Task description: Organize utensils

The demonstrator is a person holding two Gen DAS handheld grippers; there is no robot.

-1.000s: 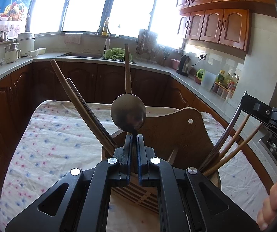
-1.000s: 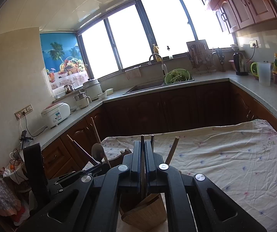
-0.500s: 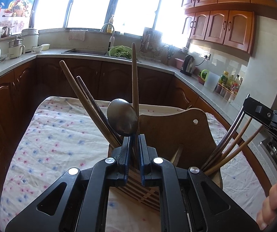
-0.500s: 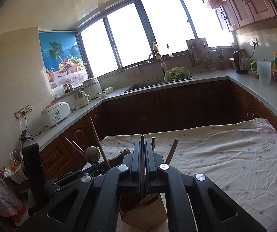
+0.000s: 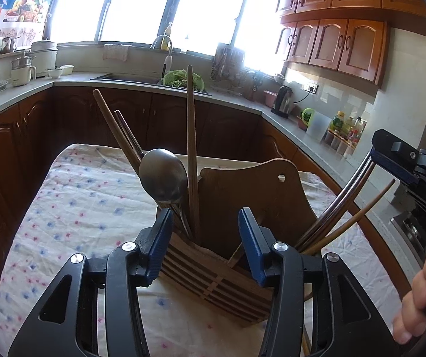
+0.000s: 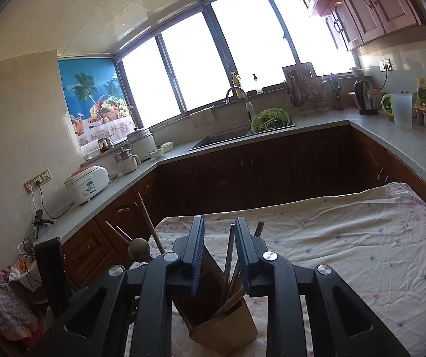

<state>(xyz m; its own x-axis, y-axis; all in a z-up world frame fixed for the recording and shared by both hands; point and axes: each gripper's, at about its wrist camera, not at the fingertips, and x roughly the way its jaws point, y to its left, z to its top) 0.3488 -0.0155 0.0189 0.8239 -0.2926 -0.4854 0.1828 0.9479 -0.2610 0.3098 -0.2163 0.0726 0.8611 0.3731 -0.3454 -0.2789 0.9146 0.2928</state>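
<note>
Left wrist view: the left tongs (image 5: 205, 232) are opening over the wooden utensil holder (image 5: 242, 208) on the cloth-covered surface (image 5: 79, 208); the metal spoon (image 5: 163, 175) stands free just beyond the left pad.

Right wrist view: the right tongs (image 6: 219, 248) are opening, chopsticks (image 6: 229, 255) standing loose between the pads, untouched.

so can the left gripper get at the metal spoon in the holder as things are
Probably yes. The left gripper is opening right in front of the wooden holder, and the spoon stands just beyond its left finger with nothing between; the wooden sticks beside it crowd it slightly.
</note>
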